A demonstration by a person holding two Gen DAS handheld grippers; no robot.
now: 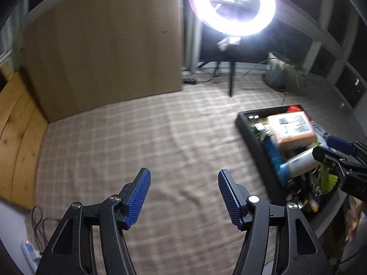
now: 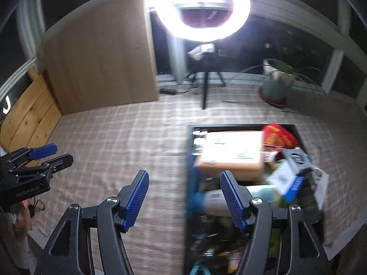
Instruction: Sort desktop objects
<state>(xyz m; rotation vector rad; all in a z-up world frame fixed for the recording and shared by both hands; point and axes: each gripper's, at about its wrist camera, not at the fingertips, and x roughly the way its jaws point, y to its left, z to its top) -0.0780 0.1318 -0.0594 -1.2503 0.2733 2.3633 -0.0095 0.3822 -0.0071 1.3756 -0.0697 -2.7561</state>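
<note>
Here both grippers, left [image 1: 184, 197] and right [image 2: 184, 198], hover with fingers spread and empty. The objects sit heaped in the black bin [image 2: 189, 160]; the checked surface [image 1: 137, 137] shows bare. Any reach into the heap should single out one top item, like the box [image 2: 229, 155].

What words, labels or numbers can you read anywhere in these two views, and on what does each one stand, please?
"GenRobot.AI": as best it reads, in small pale letters on the black body of the left gripper, seen from the right wrist view.
Labels on the orange box in the black bin: too blurred to read.
Gold marks on the red packet: unreadable.
Print on the blue and white boxes: blurred.
</note>
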